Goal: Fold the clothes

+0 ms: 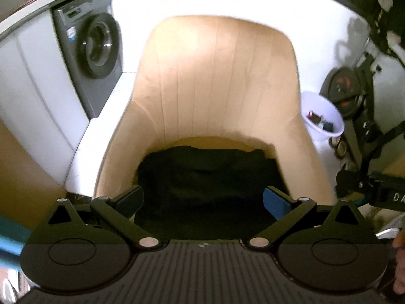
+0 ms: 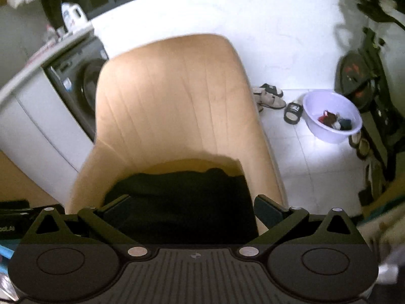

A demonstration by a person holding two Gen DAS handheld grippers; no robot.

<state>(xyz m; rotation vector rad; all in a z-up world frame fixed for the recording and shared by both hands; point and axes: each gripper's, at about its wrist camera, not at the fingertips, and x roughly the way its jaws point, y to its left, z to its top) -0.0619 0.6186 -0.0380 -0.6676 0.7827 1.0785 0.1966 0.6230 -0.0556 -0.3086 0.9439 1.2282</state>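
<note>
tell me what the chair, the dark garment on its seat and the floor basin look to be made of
Tan chair: soft matte upholstery, perhaps velvet or suede-like, with stitched vertical channels. Black garment: limp matte cloth lying in soft folds; the weave is too dark to tell. Basin: smooth, pale lilac-white, thin-rimmed, likely moulded plastic.

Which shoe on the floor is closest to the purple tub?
The black slide sandal lying alone just left of the purple tub. The other sandals sit farther left, beside the tan chair.
</note>
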